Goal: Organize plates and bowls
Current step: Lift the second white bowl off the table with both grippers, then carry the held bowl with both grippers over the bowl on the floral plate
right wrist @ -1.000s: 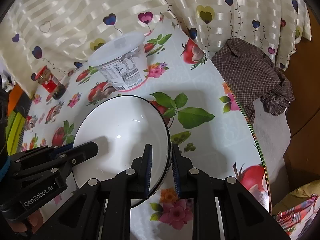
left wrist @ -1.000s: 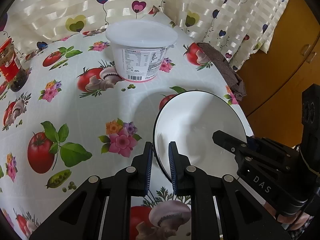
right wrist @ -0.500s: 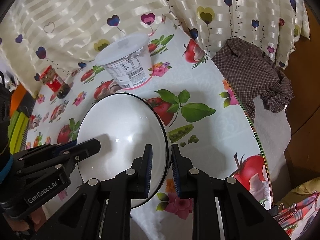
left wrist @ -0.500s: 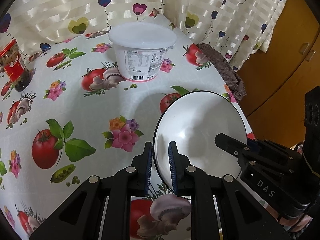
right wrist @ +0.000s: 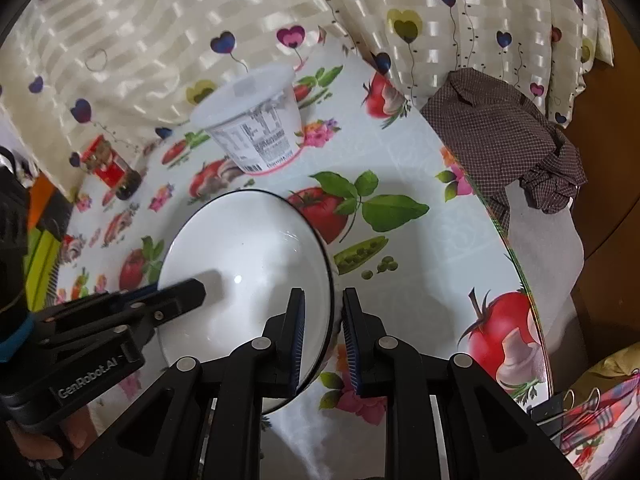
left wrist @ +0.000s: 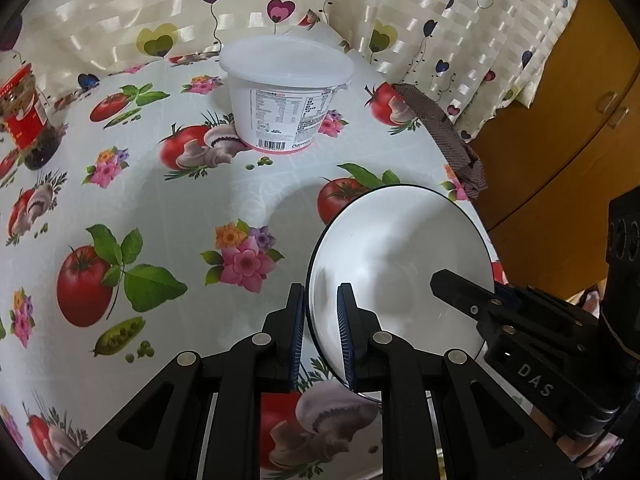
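Note:
A white bowl with a thin dark rim (left wrist: 400, 256) (right wrist: 248, 256) hangs above the flowered tablecloth, held from both sides. My left gripper (left wrist: 320, 332) is shut on its left rim, with one finger inside and one outside. My right gripper (right wrist: 323, 336) is shut on its right rim the same way. Each gripper shows in the other's view, the right one (left wrist: 520, 332) at the bowl's far edge and the left one (right wrist: 120, 320) likewise. The bowl is empty and tilted.
A white lidded plastic tub (left wrist: 286, 92) (right wrist: 256, 128) stands at the back of the table. A red-labelled jar (left wrist: 24, 116) (right wrist: 114, 168) is at the far left. A brown checked cloth (right wrist: 508, 148) hangs over the right table edge. A patterned curtain hangs behind.
The bowl has risen off the table and tilted more upright in both grippers. Both grippers have moved up with it.

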